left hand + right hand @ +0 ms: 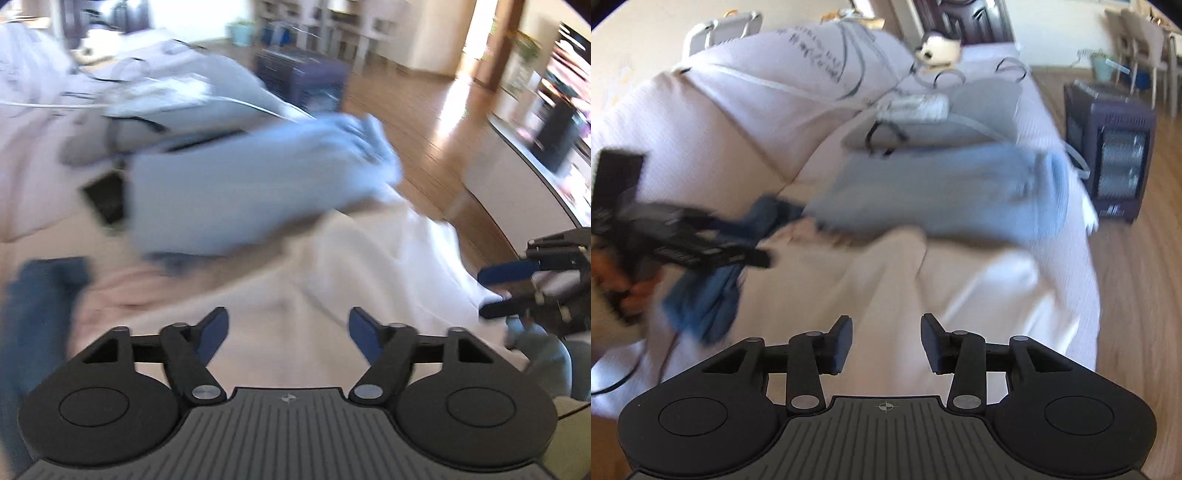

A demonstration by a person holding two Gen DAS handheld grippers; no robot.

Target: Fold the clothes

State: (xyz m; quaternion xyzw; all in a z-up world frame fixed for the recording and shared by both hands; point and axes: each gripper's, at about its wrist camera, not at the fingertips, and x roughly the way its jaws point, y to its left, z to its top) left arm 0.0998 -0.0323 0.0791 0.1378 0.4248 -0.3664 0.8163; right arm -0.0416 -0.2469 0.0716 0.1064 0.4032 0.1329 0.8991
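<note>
On the sofa (701, 122) before us lies a light blue garment (942, 192), blurred, flat on the seat near the front edge, with a darker blue cloth (713, 306) just beside it toward our left. Our left gripper (289, 332) hangs above the pale cover with fingers spread and nothing between them. Our right gripper (886, 341) is likewise released and empty, apart from both cloths; a dark heater (1108, 147) stands on the floor beyond.

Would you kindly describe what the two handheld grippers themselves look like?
Both are matte black. Each gripper, left and right, has a ribbed grey body with a small crosshair mark, two round black discs, silver pivot pins and blue-padded fingers.
</note>
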